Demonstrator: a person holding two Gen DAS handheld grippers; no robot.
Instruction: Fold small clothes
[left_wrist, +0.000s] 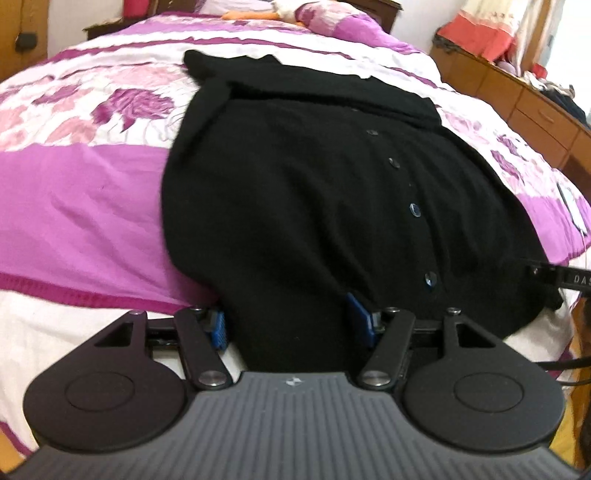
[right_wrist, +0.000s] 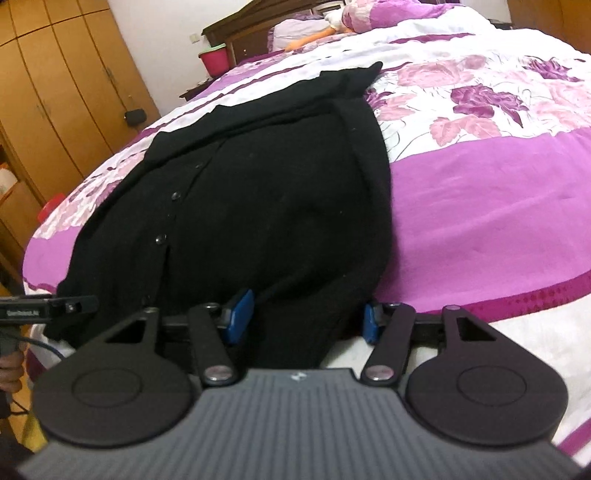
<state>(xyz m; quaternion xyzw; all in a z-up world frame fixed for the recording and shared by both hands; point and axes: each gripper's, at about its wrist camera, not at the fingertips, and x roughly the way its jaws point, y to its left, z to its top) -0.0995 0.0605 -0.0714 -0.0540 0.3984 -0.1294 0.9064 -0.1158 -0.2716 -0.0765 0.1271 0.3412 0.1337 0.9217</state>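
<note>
A black buttoned cardigan (left_wrist: 295, 184) lies flat on a purple floral bedspread (left_wrist: 81, 192), its long axis running from the near hem toward the pillows, collar end farthest away. The left hand-held gripper (left_wrist: 291, 325) and right hand-held gripper (right_wrist: 301, 317) each stand wide apart, blue pads straddling the hem, not clamped.

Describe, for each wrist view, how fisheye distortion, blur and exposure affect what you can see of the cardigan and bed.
Left wrist view: the bed bulges into a curve; the black cardigan is underexposed, with only its buttons catching light; the whole picture is soft. Right wrist view: the same barrel bend, wardrobe doors bowed, cardigan nearly textureless, soft blur throughout.
</note>
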